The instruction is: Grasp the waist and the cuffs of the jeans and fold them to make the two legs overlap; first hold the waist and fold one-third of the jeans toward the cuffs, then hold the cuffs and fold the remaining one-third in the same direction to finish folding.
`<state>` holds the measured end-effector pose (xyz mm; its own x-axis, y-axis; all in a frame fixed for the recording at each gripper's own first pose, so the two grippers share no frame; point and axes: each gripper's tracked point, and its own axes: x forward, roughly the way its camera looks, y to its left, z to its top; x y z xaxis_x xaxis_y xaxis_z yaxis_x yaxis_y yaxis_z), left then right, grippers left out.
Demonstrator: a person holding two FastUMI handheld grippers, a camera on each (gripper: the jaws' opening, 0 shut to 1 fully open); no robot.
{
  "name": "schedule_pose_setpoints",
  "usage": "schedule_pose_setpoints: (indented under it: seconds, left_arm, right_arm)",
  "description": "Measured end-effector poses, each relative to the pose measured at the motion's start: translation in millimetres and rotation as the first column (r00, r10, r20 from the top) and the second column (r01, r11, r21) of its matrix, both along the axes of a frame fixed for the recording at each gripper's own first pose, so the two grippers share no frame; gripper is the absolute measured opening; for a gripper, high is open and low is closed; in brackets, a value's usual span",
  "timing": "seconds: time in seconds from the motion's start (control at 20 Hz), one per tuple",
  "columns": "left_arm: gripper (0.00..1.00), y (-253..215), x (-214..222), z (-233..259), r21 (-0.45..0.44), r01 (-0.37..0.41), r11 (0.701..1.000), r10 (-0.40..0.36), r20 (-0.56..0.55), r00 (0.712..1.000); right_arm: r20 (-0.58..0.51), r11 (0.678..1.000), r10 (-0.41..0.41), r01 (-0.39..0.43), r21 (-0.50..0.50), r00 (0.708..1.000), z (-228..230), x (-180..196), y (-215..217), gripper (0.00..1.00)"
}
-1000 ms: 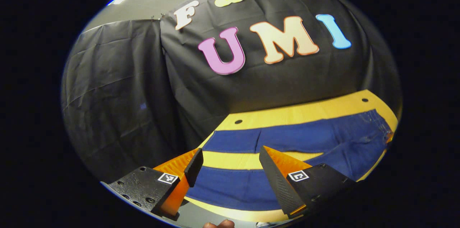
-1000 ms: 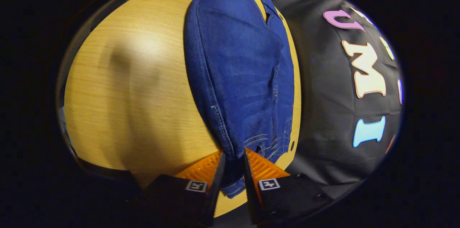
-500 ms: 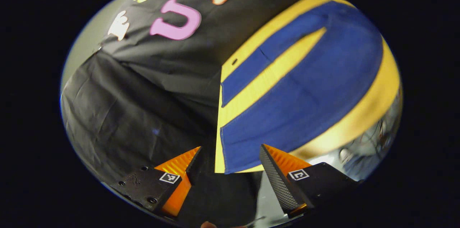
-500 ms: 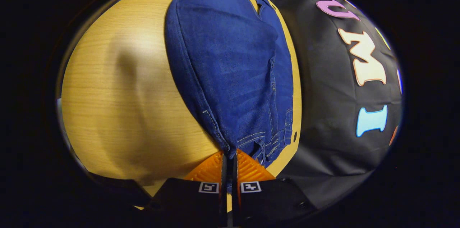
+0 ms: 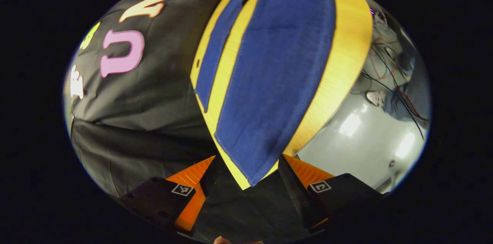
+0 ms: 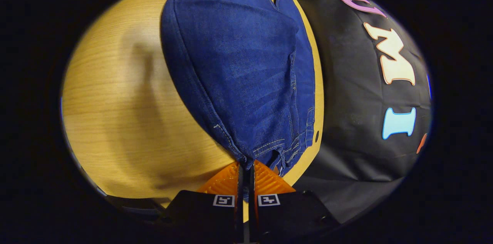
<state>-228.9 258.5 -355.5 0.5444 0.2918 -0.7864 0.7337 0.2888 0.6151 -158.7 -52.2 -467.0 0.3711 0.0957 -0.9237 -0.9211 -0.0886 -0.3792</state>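
Left gripper (image 5: 246,169) is sitting wide open in the left gripper view, nothing between the fingers; I'm looking along them at the near cuff corner (image 5: 252,182) of the jeans (image 5: 277,71), which is lying just ahead of the gap, not touching either finger as far as I can tell. The jeans are lying flat on the wooden table (image 5: 339,67), two legs side by side with a strip of bare wood showing between them, the near leg running away from the camera toward the top of the view. The cuff end is reaching right to the table's corner. Black cloth wall (image 5: 138,105) is hanging to the left, grey floor (image 5: 366,136) with loose cables (image 5: 389,71) to the right. A fingertip (image 5: 221,240) of the person holding the gripper is peeking in at the bottom edge. Right gripper view: right gripper (image 6: 246,169) is clamping the waist (image 6: 265,151) of the jeans, fingers nearly together with denim pinched between them at the waistband edge. From there the jeans are spreading away over the table, bunching slightly near the grip, with seam stitching and belt loops (image 6: 308,128) showing on the right side. Bare wood is lying to the left of the fabric, cloth wall to the right.
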Motion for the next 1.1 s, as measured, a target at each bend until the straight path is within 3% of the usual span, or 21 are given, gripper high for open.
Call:
schedule_pose_setpoints:
  seconds: [0.1,0.15,0.2,0.25,0.4,0.6,0.75,0.85,0.9,1.0,1.1]
  left_arm:
    - [0.93,4.5,1.6,-8.5,0.011,0.031,0.999,-0.031,-0.039,0.999]
    - [1.00,6.9,3.9,-11.6,0.013,0.040,0.999,-0.039,-0.050,0.998]
    - [1.00,7.7,8.1,-13.0,0.018,0.047,0.999,-0.046,-0.054,0.997]
    - [0.94,6.8,12.9,-14.0,0.017,0.061,0.998,-0.060,-0.050,0.997]
    - [0.92,7.8,16.7,-21.2,0.012,0.084,0.996,-0.082,-0.082,0.993]
    - [0.69,3.3,39.4,-29.8,0.046,0.189,0.981,-0.184,-0.085,0.979]
    - [0.53,9.4,39.5,-42.0,-0.007,0.176,0.984,-0.176,-0.120,0.977]
    - [0.31,10.2,41.8,-46.3,-0.023,0.189,0.982,-0.190,-0.139,0.972]
    - [0.27,10.6,40.1,-50.5,-0.033,0.192,0.981,-0.195,-0.164,0.967]
    - [0.04,12.3,44.9,-50.9,-0.028,0.209,0.978,-0.211,-0.134,0.968]
    - [0.02,12.7,44.1,-51.9,-0.050,0.185,0.981,-0.191,-0.141,0.971]
  right_arm:
    - [0.013,1.000,-0.003,0.003,-0.010,1.000,-0.1,0.7,0.1,0.07]
    - [0.019,1.000,-0.006,0.006,-0.013,1.000,-0.2,0.1,-0.4,0.08]
    - [0.024,1.000,-0.011,0.011,-0.015,1.000,-0.1,0.5,-0.3,0.08]
    - [0.027,1.000,-0.017,0.018,-0.017,0.999,-0.4,0.6,-0.6,0.08]
    - [0.030,0.999,-0.028,0.028,-0.017,0.999,-0.5,1.1,0.3,0.08]
    - [0.058,0.999,-0.040,0.041,-0.016,0.998,-1.6,3.5,-0.6,0.08]
    - [0.074,0.998,-0.049,0.051,-0.032,0.996,-3.0,4.2,-1.2,0.08]
    - [0.079,0.997,-0.064,0.068,-0.048,0.995,-3.0,4.8,-1.7,0.08]
    - [0.078,0.995,-0.075,0.080,-0.054,0.994,-2.9,5.7,-1.7,0.07]
    - [0.071,0.993,-0.096,0.101,-0.063,0.993,-2.3,5.9,-1.3,0.07]
    - [0.091,0.990,-0.118,0.124,-0.064,0.989,5.7,11.2,0.5,0.08]
